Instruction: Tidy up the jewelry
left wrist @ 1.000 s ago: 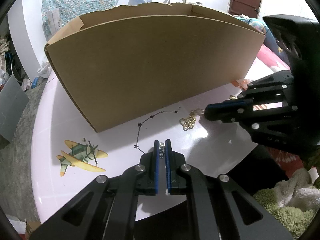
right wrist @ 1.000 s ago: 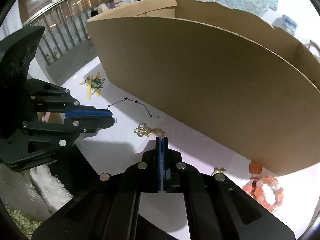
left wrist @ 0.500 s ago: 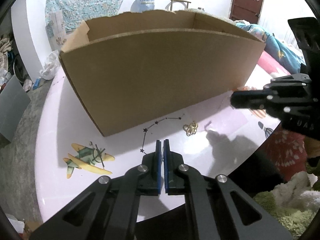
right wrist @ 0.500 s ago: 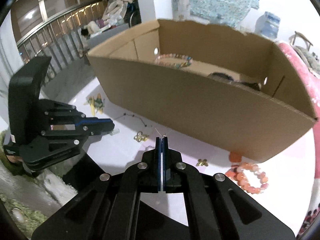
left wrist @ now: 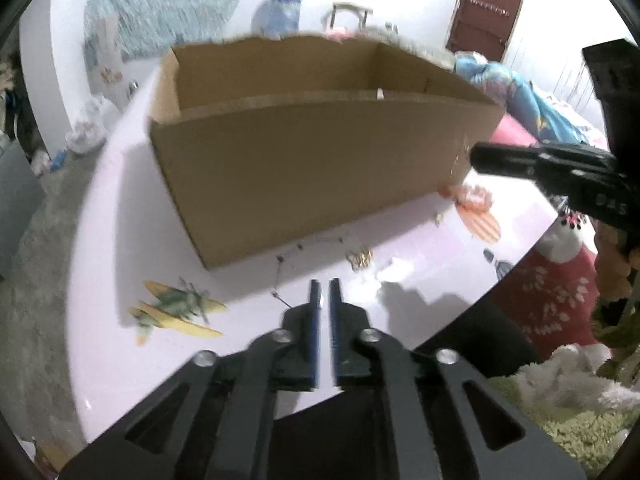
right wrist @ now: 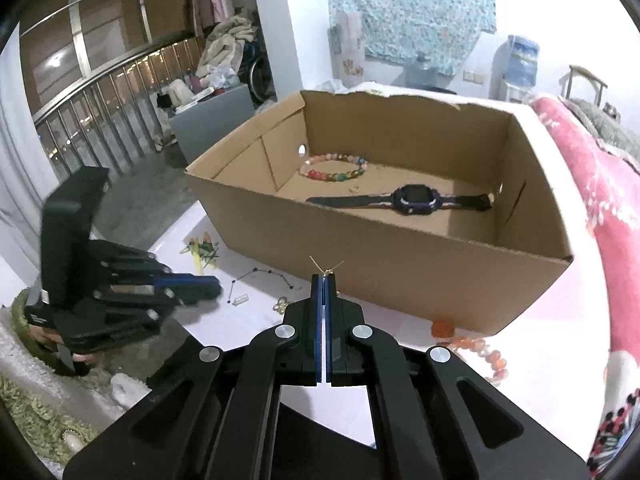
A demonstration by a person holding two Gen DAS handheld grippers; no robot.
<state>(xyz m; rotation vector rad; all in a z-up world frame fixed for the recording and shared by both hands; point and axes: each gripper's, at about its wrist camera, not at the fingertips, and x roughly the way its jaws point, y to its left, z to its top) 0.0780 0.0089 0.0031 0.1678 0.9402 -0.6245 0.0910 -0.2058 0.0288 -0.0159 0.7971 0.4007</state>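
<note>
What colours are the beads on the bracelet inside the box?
Pink, red, yellow, green and blue round beads on the bracelet in the brown cardboard box; the right wrist view shows it best.

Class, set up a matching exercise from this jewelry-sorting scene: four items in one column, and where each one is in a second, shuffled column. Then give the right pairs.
Items:
1. Watch
2. Thin gold chain
3. Orange bracelet
4. Gold clasp

Places:
A. On the table, by the box's right corner
B. Flat on the box floor
C. Pinched in the right claw
D. On the table, near the star-line print

Pairs: 1-B, 2-C, 3-A, 4-D
</note>
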